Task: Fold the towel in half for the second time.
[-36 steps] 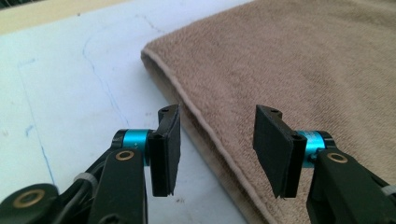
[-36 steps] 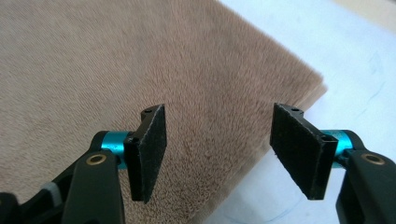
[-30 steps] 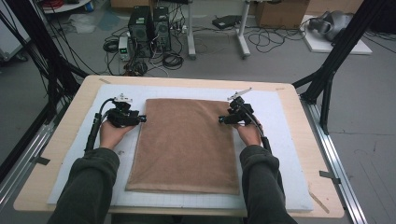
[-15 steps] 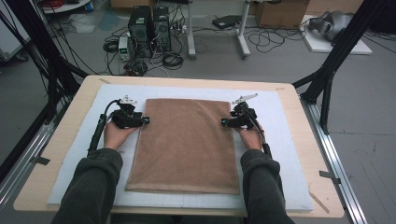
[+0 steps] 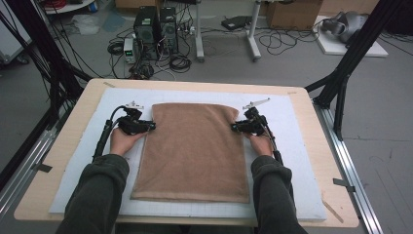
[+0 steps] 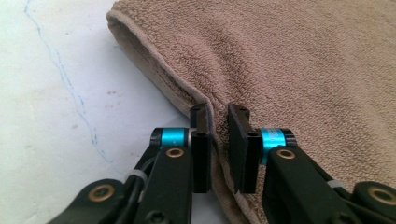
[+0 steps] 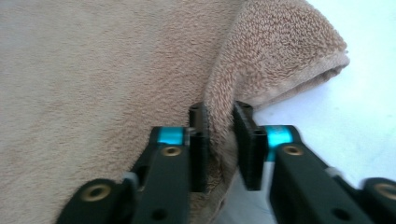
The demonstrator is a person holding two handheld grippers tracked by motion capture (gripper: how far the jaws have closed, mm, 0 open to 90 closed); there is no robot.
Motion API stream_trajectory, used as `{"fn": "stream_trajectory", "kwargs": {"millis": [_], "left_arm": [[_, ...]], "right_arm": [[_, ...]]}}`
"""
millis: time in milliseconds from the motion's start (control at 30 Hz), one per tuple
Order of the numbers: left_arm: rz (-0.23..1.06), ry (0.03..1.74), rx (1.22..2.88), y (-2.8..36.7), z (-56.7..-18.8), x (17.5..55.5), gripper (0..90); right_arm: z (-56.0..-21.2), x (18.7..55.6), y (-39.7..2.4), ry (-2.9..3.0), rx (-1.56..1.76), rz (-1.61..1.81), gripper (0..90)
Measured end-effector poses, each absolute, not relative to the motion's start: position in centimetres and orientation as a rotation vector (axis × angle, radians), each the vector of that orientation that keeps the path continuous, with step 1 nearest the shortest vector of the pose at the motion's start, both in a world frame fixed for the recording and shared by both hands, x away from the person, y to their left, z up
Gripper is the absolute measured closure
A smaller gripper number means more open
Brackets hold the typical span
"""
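1. Lying flat on the white mat (image 5: 302, 161), folded into a tall rectangle: brown towel (image 5: 195, 151), in the middle of the wooden counter (image 5: 73, 146).
2. Pinching the towel's left edge near the far corner: left gripper (image 5: 152, 126), jaws having just been closing, now drawn narrow with a fold of terry cloth between them.
3. Seen in the left gripper view: left gripper (image 6: 218, 140) squeezing the hemmed edge of the towel (image 6: 303, 65), cloth bunching up into a small ridge between the pads, white mat (image 6: 56, 116) lying to the left.
4. Pinching the towel's right edge near the far corner: right gripper (image 5: 234, 127), jaws likewise having just been closing, now narrow on the cloth.
5. Seen in the right gripper view: right gripper (image 7: 219, 144) clamping a raised fold of the towel (image 7: 93, 70), the rolled corner lifting slightly beyond the jaws, white mat (image 7: 355, 84) showing at the right.
6. Resting low on the mat, one at each side of the towel, sleeves coming in from the near edge: left hand (image 5: 124, 141) and right hand (image 5: 260, 143).
7. Sitting on the floor beyond the counter, amid tangled cables: black computer towers (image 5: 156, 27).
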State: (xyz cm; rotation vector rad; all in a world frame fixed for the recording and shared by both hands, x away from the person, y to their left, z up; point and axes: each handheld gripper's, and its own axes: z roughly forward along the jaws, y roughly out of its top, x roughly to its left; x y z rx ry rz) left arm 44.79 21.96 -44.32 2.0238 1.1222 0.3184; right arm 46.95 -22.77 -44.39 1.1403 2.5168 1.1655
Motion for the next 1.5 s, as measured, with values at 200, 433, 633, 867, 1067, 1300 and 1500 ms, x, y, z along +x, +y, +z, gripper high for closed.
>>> {"fn": "stream_trajectory", "kwargs": {"millis": [200, 433, 633, 867, 1067, 1300, 1500], "left_arm": [[0.338, 1.080, 2.006, 22.3, -43.5, 44.4, 82.7], [0.351, 0.989, 1.963, 23.1, -40.8, 42.9, 82.8], [0.357, 0.900, 1.959, 23.6, -39.0, 40.3, 82.8], [0.332, 0.799, 1.994, 24.5, -39.8, 35.4, 82.8], [0.325, 0.750, 2.034, 24.8, -41.2, 32.3, 82.6], [0.339, 0.732, 2.099, 24.3, -42.5, 31.1, 80.4], [0.346, 0.784, 2.055, 25.6, -41.5, 31.3, 61.8]], "right_arm": [[-43.3, 46.6, -22.8, 2.520, 1.099, 1.184, 82.0], [-40.3, 45.1, -23.6, 2.518, 1.008, 1.282, 82.1], [-38.3, 42.5, -24.3, 2.554, 0.960, 1.343, 81.9], [-38.6, 38.3, -24.8, 2.652, 0.904, 1.355, 81.3], [-40.8, 35.2, -25.1, 2.713, 0.909, 1.332, 81.2], [-43.1, 34.4, -25.4, 2.710, 0.959, 1.335, 77.6], [-41.6, 34.2, -25.8, 2.660, 0.964, 1.277, 53.4]]}}
